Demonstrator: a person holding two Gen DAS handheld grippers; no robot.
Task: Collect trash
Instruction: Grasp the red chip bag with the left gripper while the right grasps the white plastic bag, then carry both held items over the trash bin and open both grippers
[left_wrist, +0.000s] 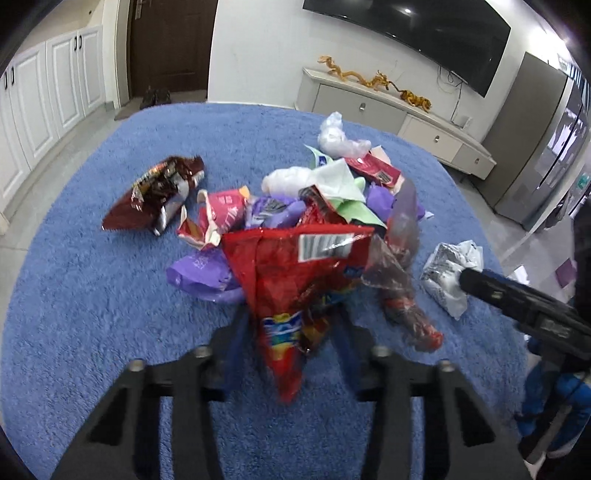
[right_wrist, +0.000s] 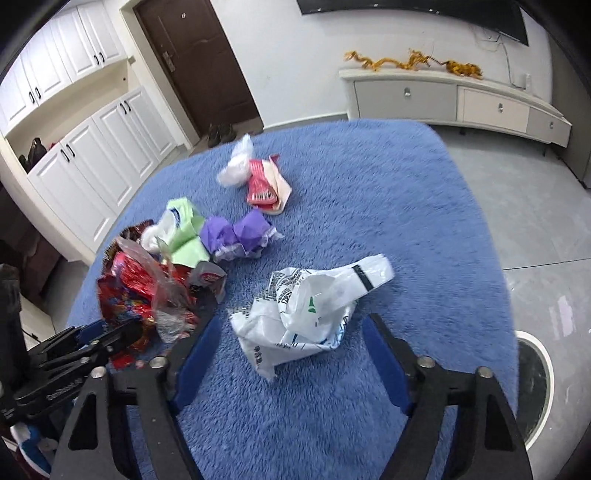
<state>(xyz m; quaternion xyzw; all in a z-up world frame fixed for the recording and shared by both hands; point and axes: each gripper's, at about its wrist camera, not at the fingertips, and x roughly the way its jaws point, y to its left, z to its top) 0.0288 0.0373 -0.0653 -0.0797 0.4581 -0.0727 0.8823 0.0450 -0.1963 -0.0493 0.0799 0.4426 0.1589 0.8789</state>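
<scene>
A heap of trash lies on a blue shaggy rug (left_wrist: 85, 325). My left gripper (left_wrist: 291, 325) is shut on a red snack bag (left_wrist: 295, 273), which stands up between its blue fingers at the near side of the heap. A clear plastic wrapper (left_wrist: 402, 236) clings to the bag's right side. To the right, apart from the heap, lies a crumpled white printed plastic bag (right_wrist: 306, 314). My right gripper (right_wrist: 291, 321) straddles it, open, with a small gap on each side. In the right wrist view the left gripper (right_wrist: 92, 339) shows at the left edge.
Further trash: a brown foil bag (left_wrist: 155, 195), a pink wrapper (left_wrist: 221, 210), purple wrappers (right_wrist: 236, 236), a green tissue pack (right_wrist: 184, 229), a pink carton (right_wrist: 264, 188), white plastic (right_wrist: 236, 162). A low TV cabinet (right_wrist: 461, 99) stands behind; a round white-rimmed object (right_wrist: 535, 384) sits right of the rug.
</scene>
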